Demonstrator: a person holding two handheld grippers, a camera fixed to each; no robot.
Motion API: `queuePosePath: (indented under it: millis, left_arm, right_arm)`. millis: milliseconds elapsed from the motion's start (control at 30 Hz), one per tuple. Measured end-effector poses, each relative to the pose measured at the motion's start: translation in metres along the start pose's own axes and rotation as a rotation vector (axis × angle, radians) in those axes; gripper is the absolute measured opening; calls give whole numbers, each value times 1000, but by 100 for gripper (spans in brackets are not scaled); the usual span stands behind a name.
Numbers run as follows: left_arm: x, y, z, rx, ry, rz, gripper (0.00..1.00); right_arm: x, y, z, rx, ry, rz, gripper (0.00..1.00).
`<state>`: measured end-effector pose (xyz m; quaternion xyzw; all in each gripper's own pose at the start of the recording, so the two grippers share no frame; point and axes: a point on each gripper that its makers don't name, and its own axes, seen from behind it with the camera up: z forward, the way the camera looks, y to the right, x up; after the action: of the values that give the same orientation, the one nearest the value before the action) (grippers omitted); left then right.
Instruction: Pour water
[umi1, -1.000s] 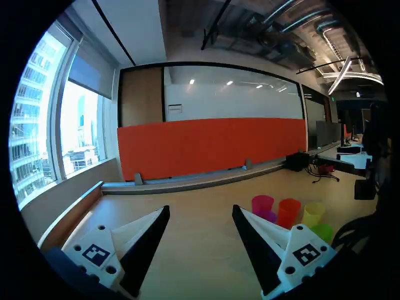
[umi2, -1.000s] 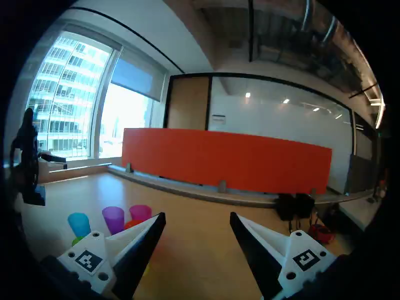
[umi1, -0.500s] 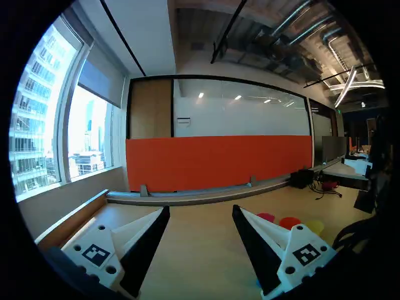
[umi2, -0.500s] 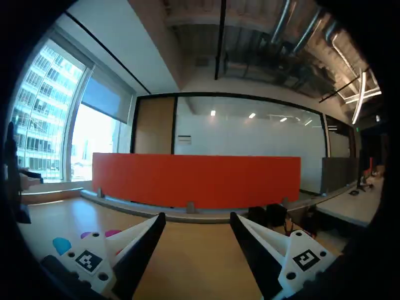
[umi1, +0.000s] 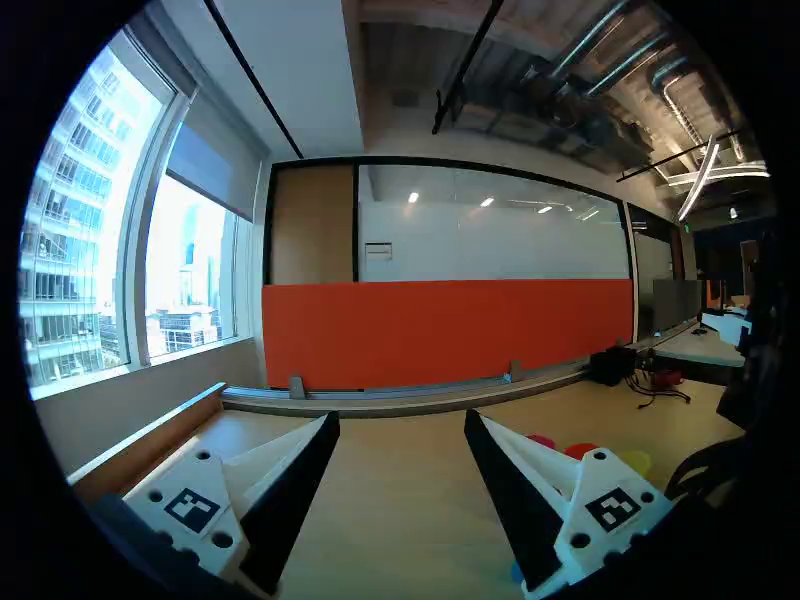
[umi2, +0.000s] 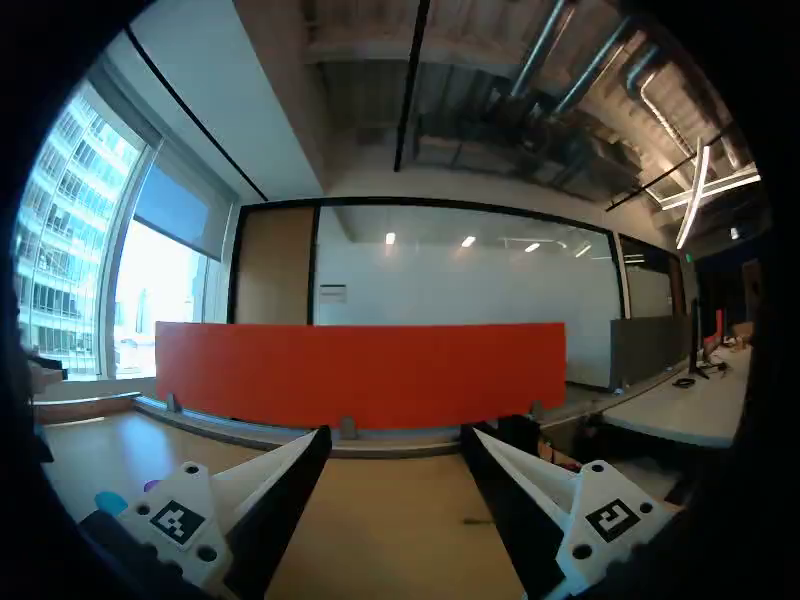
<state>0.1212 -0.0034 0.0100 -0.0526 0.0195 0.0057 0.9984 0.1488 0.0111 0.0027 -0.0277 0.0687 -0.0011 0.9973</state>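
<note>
Left gripper view, near stuff first: grip state? (A)

Left gripper (umi1: 400, 415) spread wide, nothing btwn the fingers. Right gripper (umi2: 395, 430) same: wide apart, empty. (B)

Cups? (A)

On the table (umi1: 400, 520), low & mostly hidden. Pink cup (umi1: 541, 440), orange cup (umi1: 580, 450) & yellow cup (umi1: 636, 460) peek over one finger of the left gripper, bunched close. In the right gripper view a blue cup (umi2: 110, 502) shows low, beside a finger. Can't tell which has water. (B)

Risk? (A)

Both cams aim level, so the cups are nearly out of sight. Reach down blind & a finger prob clips a rim and tips one cup into its neighbours = spill. Grabbing an empty one = wasted pour. I'd tilt down before closing in. (B)

Room to move? (A)

Plenty fwd: bare table ahead of both grippers to the far edge, where a rail (umi1: 400, 398) runs under the orange panel (umi1: 445, 330). Left edge has a raised wood lip (umi1: 140, 450) below the window (umi1: 190, 280); steer off it. Far right corner: black box (umi1: 610, 365) w/ cables, well apart from the cups. (B)
</note>
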Motion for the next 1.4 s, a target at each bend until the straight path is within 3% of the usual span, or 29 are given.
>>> queuePosePath:
  millis: [200, 600, 1000, 1400]
  left_arm:
    - [3, -3, -2, 21, 19, 7, 92]
    - [-17, -14, -14, 96, 22, 57, 92]
    - [-55, -22, -24, 139, 14, 41, 92]
    - [-82, -20, -30, 146, 3, 28, 93]
  right_arm:
    - [1, 1, -4, -4, -5, -20, 99]
    - [2, -2, -16, -10, -8, -25, 100]
    - [1, -10, -26, -11, -12, -15, 99]
    - [-2, -12, -31, -17, -22, -8, 99]
